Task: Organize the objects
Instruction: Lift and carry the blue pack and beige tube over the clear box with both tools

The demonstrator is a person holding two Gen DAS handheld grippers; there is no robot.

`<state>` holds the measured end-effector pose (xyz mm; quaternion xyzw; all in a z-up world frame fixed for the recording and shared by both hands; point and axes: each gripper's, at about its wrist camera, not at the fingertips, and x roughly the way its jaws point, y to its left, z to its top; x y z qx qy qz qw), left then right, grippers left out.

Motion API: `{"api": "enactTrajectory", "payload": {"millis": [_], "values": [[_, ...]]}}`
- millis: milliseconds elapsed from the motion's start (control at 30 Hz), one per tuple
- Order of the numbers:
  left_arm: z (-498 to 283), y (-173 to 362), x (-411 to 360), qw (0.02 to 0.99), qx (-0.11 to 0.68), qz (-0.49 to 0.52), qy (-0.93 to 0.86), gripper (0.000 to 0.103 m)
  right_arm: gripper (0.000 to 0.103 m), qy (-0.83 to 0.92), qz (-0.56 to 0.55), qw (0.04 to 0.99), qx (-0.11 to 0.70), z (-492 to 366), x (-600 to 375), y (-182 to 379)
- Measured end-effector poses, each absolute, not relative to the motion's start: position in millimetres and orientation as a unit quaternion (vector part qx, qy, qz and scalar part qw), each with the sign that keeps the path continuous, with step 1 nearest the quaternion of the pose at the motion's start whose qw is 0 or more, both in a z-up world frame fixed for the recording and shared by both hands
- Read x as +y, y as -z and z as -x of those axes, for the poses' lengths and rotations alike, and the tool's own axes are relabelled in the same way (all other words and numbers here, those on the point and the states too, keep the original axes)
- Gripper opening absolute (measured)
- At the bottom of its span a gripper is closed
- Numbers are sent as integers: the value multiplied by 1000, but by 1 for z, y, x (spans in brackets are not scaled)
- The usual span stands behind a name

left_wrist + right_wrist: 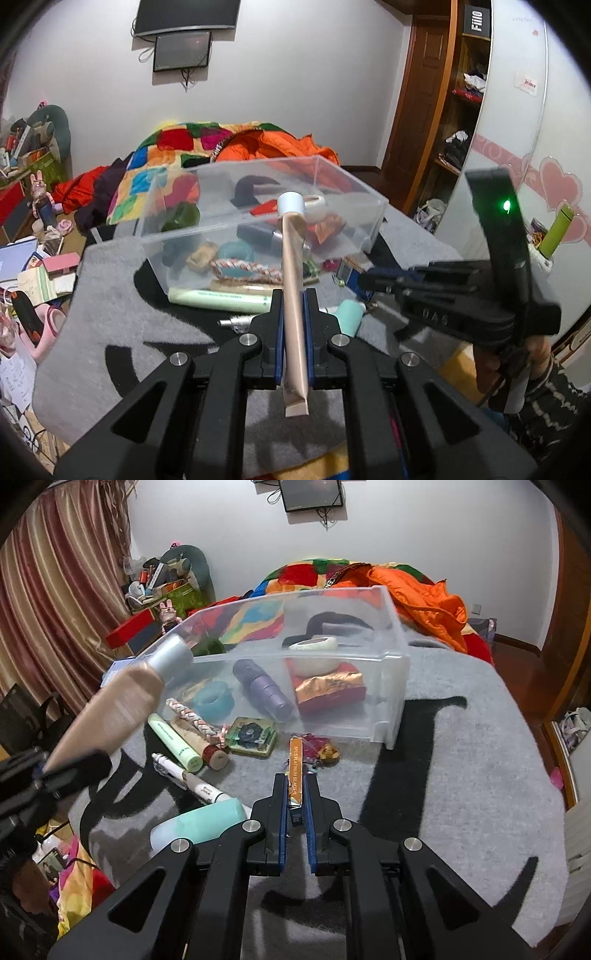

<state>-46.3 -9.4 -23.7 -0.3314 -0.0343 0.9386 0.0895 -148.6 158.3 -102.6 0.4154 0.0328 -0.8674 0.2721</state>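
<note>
A: What are the left tongs [293, 317] carrying?

B: A beige tube [293, 291] with a white cap, pinched near its crimped tail. The cap points toward twelve o'clock, up at the near rim of the clear bin [258, 206], which lies on the grey rug [110, 295].

A: And the right tongs [295, 797]?

B: Closed on a thin orange blade box [296, 771], held by one end, the rest sticking out toward twelve o'clock. In the right wrist view the bin sits at about twelve, with tape rolls, a purple bottle and a red-gold packet already inside.

A: What could go wrong?

B: The tube is long and soft, and gripped far from its heavy cap. I judge it could sag or swivel between the pads, so the cap might knock the bin's wall instead of clearing it. The bin looks light; a knock could push it across the rug.

A: Anything else?

B: The two tools are close. The right one sits at three o'clock in the left view, so they may collide if both go for the bin together. The loose things at the bin's foot, such as the green tube [175, 740], pen [177, 771] and small tin [252, 735], could also be swept aside by a low pass.
</note>
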Motion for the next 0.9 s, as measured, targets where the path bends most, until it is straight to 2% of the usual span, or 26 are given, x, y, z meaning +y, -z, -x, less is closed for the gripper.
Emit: {"api": "enactTrajectory", "payload": {"millis": [300, 667, 900], "values": [[63, 15, -24, 67, -47, 322, -943, 8, 7, 871, -416, 262, 23, 152, 164, 105], [88, -5, -45, 45, -63, 299, -951, 8, 7, 894, -342, 291, -8, 136, 176, 47], [108, -9, -50, 37, -62, 297, -952, 8, 7, 903, -318, 289, -1, 156, 164, 27]]}}
